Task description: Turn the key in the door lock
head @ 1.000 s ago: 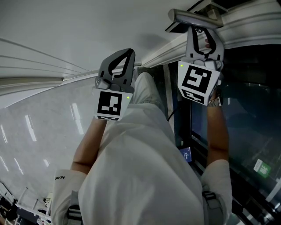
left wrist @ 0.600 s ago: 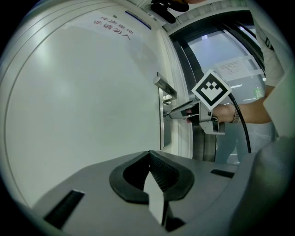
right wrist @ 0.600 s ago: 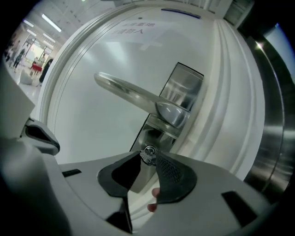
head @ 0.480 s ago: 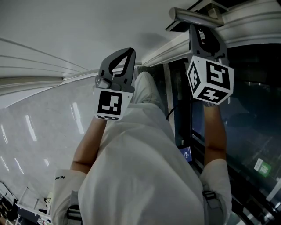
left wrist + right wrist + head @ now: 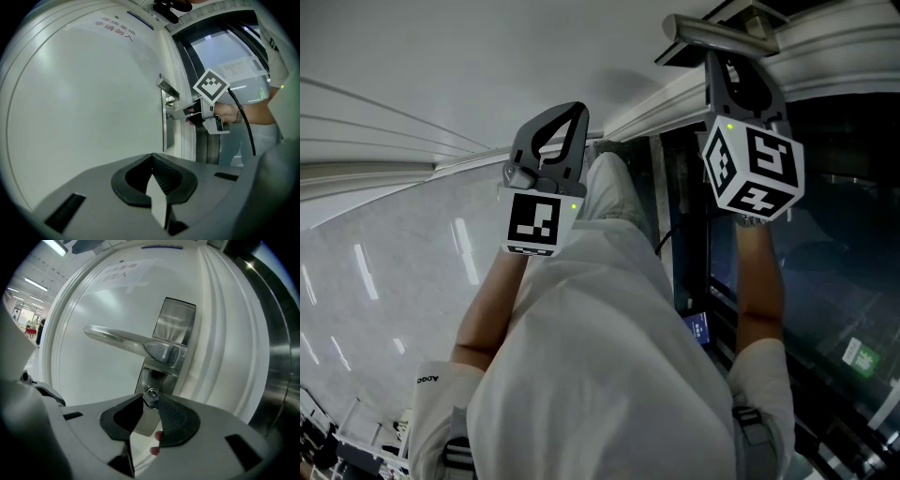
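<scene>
The key (image 5: 151, 397) sits low in the centre of the right gripper view. It is in the door lock (image 5: 154, 380), at the lower end of the steel plate (image 5: 176, 326) and under the lever handle (image 5: 119, 339). Only a small round metal head shows. Its shank is out of sight, and where the key ends and the cylinder face begins is hard to make out.

The right gripper (image 5: 151, 402) is closed on that head, its jaw tips pinching it from both sides with only a narrow gap between them. Below the tips, a fingertip (image 5: 158, 434) of the person shows through the opening between the jaws.

In the head view, the lock and key are hidden behind this gripper and its marker cube (image 5: 753, 169) at the upper right. In the left gripper view, the key is too small to pick out at right of centre.

The left gripper (image 5: 152, 157) has its jaw tips together with nothing between them, and it faces the white door (image 5: 84, 103), well apart from the lock. Lettering at the top of the door is too blurred to read.
</scene>
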Motion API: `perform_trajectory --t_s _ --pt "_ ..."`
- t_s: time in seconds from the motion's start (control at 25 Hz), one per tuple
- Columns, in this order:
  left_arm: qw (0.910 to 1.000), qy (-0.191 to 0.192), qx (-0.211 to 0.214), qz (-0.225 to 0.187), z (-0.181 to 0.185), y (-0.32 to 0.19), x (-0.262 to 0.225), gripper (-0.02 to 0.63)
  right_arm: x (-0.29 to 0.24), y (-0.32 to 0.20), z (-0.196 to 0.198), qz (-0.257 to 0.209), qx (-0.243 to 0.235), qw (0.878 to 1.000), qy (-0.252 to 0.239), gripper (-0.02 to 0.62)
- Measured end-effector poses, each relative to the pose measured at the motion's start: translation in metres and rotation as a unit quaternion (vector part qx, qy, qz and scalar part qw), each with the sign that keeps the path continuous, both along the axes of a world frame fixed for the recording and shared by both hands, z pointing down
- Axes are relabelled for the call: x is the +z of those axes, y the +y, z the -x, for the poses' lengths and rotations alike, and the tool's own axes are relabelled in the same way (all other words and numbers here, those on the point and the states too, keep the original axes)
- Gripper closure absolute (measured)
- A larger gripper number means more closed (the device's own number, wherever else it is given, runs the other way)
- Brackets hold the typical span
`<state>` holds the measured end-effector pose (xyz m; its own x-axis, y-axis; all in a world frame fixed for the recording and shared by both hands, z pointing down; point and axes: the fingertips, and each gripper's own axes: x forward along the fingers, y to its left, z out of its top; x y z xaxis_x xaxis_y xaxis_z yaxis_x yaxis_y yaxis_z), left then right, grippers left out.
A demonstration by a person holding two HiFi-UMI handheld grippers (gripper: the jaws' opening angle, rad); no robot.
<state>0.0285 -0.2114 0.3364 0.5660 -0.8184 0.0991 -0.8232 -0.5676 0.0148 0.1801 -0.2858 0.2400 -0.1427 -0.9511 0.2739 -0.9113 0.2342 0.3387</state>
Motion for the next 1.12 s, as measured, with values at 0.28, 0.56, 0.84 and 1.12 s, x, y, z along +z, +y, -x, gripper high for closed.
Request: perform_trajectory --t_s 0.28,0.56,0.84,1.12 --pt "1.0000 0.002 -0.003 -0.002 0.001 0.000 -0.001 0.598 0.002 -0.001 -0.005 0.024 0.014 0.992 -0.122 0.583" --pt "0.9999 0.002 -0.010 0.002 0.005 0.001 0.001 0.598 0.003 -0.001 -0.006 0.034 0.020 0.987 -0.155 0.584" --pt "0.9999 0.002 -0.013 -0.001 0.004 0.002 -0.001 0.598 0.005 -0.002 -0.011 0.076 0.031 0.934 -0.347 0.584" --pt "0.9998 0.000 -0.018 -0.001 0.006 0.002 -0.001 0.598 0.006 -0.002 -0.014 0.097 0.035 0.869 -0.484 0.584"
